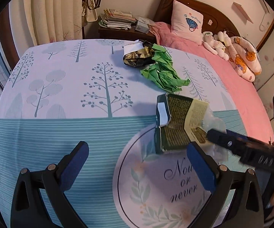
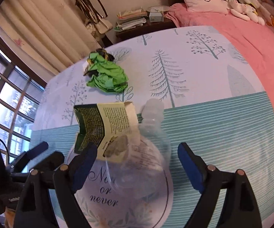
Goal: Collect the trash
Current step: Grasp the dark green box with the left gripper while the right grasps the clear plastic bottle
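— Fingers of the right gripper (image 2: pixel 137 167) gape wide around the clear plastic bottle (image 2: pixel 148 148); the left gripper (image 1: pixel 137 163) is wide too, empty.
— Bottle looks light, slick, crushable. Pinch its belly?
— Yes. The torn carton (image 2: pixel 102 125) leans against it on the bed cover (image 2: pixel 222 123); green crumpled paper (image 2: pixel 108 76) lies beyond, soft.
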### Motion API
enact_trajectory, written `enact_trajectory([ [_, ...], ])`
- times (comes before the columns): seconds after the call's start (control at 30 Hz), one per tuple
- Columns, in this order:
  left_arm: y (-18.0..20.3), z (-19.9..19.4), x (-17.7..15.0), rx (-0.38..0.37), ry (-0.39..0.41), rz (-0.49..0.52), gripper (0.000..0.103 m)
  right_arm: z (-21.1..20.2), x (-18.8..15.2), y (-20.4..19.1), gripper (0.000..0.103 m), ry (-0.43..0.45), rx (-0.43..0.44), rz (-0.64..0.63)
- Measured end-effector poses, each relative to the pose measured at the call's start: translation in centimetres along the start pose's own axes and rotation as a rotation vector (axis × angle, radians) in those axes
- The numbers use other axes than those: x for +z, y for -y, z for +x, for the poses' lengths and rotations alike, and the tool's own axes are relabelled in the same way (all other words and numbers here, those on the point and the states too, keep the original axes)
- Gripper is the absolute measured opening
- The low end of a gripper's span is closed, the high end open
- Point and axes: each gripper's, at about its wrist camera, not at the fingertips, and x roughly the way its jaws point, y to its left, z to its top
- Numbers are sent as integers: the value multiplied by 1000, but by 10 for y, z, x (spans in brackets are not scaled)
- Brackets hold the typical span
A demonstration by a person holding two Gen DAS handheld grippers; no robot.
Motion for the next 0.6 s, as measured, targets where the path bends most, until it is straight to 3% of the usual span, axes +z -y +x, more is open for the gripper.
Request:
enact_trajectory([
  [0.13,5,7,3,1,-7,17,102,11,-2,3,87,-42,-19,7],
  [0.23,10,11,4,-7,-12,35,102,11,-4,17,72,-40,12,39],
  [0.4,16,21,9,0,-12,17,102,1,-9,48,72,-25,106,87],
  [0.6,18,43,19,-83,-58,-28,100,-8,-16,73,71,-15,184,113],
])
